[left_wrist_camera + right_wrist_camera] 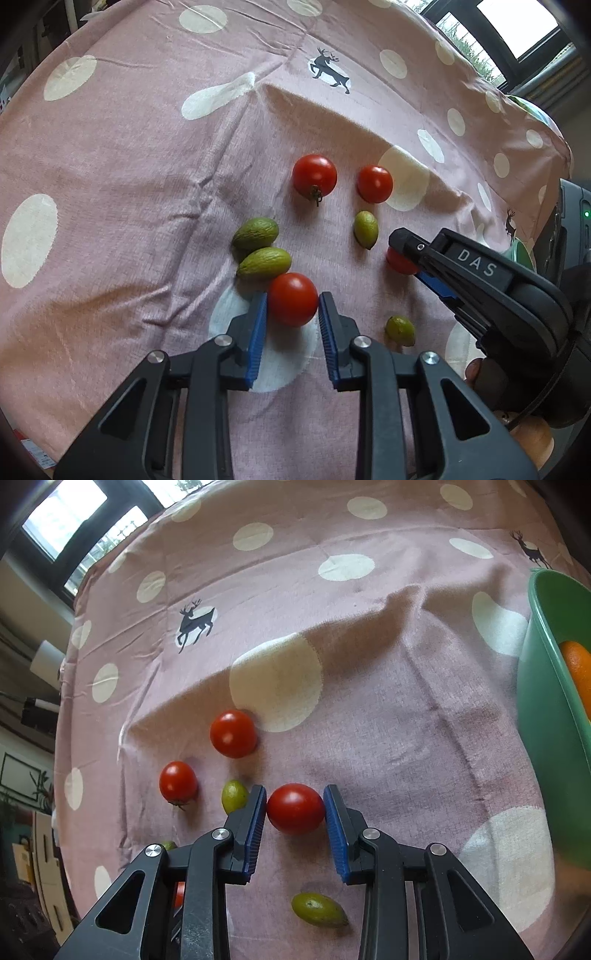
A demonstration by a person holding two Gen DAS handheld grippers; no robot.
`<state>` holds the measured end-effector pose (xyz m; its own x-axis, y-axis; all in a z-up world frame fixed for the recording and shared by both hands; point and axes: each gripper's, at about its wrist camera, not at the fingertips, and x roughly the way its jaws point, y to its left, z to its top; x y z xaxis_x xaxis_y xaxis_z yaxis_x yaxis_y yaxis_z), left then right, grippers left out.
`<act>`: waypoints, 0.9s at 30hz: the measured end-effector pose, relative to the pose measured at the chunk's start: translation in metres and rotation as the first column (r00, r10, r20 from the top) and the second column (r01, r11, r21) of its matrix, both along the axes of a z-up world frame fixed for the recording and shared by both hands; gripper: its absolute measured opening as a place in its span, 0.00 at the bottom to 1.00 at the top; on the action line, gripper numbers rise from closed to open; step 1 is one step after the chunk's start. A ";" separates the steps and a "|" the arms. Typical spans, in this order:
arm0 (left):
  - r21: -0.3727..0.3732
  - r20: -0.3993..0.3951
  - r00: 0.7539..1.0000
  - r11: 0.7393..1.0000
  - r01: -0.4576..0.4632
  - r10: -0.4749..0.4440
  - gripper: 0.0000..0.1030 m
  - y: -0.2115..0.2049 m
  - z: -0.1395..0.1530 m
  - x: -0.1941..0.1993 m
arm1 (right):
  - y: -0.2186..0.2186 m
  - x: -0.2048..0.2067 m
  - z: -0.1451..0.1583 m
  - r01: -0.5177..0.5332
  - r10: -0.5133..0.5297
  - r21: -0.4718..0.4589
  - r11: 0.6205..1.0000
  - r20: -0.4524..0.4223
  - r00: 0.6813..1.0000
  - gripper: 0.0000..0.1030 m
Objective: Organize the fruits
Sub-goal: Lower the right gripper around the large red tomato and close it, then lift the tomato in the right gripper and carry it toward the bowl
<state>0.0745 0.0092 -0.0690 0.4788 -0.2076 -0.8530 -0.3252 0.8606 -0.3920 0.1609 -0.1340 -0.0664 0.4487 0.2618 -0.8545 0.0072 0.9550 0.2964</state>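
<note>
Red cherry tomatoes and small green oval fruits lie on a pink dotted tablecloth [129, 166]. In the left wrist view my left gripper [293, 301] is shut on one tomato [293, 295], a blue pad against each side. Two green fruits [264, 263] lie just beyond it to the left. My right gripper [295, 805] is shut on another tomato [295, 810] that rests on the cloth. The left wrist view shows that gripper [406, 258] at the right, with its tomato [397, 263] partly hidden by a finger.
Two loose tomatoes [314, 175] [375, 184] lie farther out, with single green fruits [366, 229] [400, 329] nearby. A green bowl [546, 738] holding an orange [578, 672] stands at the right edge of the right wrist view. The cloth has raised folds [369, 616].
</note>
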 end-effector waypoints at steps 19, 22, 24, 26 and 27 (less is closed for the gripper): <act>0.022 0.101 0.995 1.000 0.009 -0.011 0.26 -0.009 0.025 -0.008 | -0.013 -0.013 0.018 0.020 -0.022 0.042 0.999 0.056 0.998 0.32; 0.019 0.121 0.993 1.000 0.011 -0.014 0.26 -0.011 0.028 -0.009 | -0.017 -0.017 0.023 0.024 -0.027 0.049 0.999 0.071 0.997 0.32; 0.018 0.133 0.991 1.000 0.012 -0.014 0.26 -0.011 0.030 -0.010 | -0.019 -0.020 0.024 0.029 -0.033 0.052 0.998 0.077 0.996 0.32; 0.022 0.147 0.989 1.000 0.007 -0.010 0.26 -0.011 0.033 -0.012 | -0.022 -0.022 0.026 0.037 -0.042 0.058 0.998 0.082 0.996 0.32; 0.024 0.155 0.988 1.000 0.005 -0.008 0.26 -0.012 0.035 -0.012 | -0.024 -0.023 0.028 0.040 -0.045 0.060 0.997 0.086 0.995 0.32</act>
<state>0.0623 -0.0028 -0.0342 0.6043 -0.1920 -0.7732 -0.2564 0.8720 -0.4169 0.1378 -0.1577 -0.0387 0.5325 0.2893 -0.7955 0.0194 0.9354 0.3531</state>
